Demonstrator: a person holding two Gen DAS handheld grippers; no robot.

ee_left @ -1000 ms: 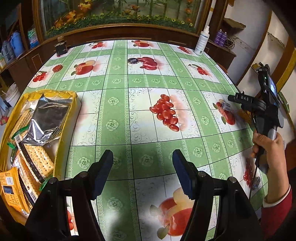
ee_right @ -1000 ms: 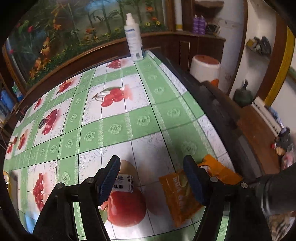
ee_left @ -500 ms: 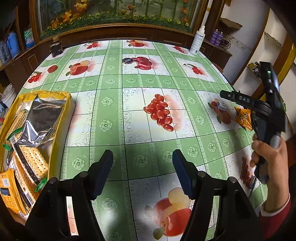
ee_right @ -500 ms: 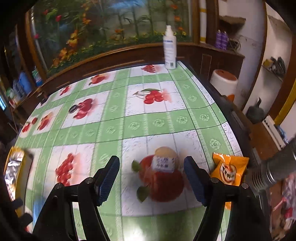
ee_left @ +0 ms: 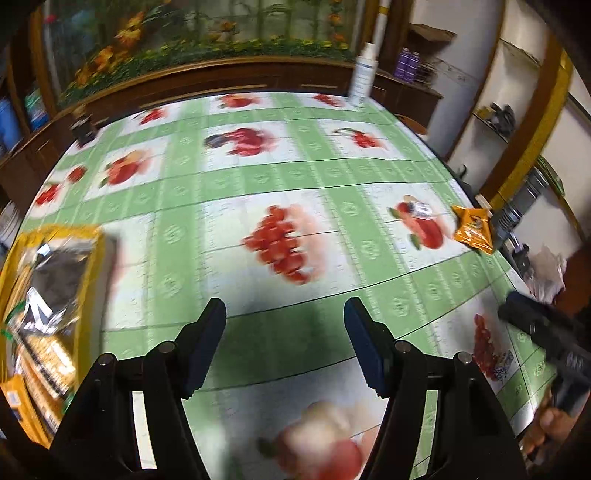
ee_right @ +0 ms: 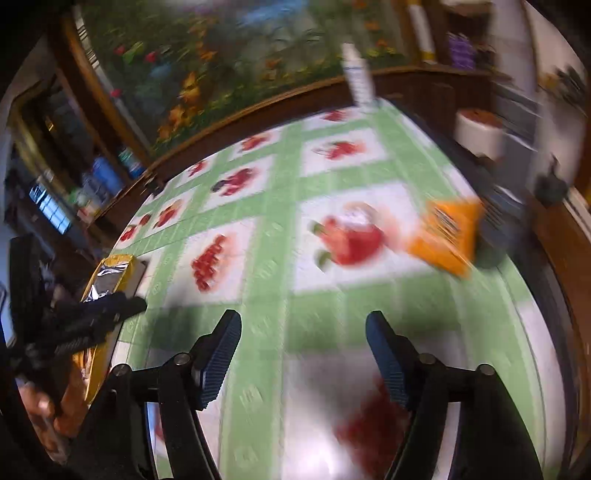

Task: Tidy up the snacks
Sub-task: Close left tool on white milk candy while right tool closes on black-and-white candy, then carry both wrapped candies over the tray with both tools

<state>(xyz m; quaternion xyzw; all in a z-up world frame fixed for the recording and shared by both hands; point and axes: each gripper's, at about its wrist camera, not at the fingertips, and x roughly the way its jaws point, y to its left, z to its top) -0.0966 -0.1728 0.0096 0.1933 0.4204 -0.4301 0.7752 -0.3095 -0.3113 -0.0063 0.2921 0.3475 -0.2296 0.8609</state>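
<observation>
Home dining room, fruit-print tablecloth [ee_left: 295, 173], aquarium [ee_left: 207, 33]

Both views motion-blurred, right worse; soft indoor light, dark fisheye corners, faint shadows under fingers [ee_left: 207, 343].

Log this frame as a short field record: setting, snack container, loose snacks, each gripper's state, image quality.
setting: table under a green fruit-print cloth, white bottle at its far edge
container: yellow box of cracker packs at the table's left edge
loose snacks: orange packet near the right edge; small white-labelled item beside it
left gripper: open, nothing held
right gripper: open, nothing held
image quality: motion blur in both views
</observation>
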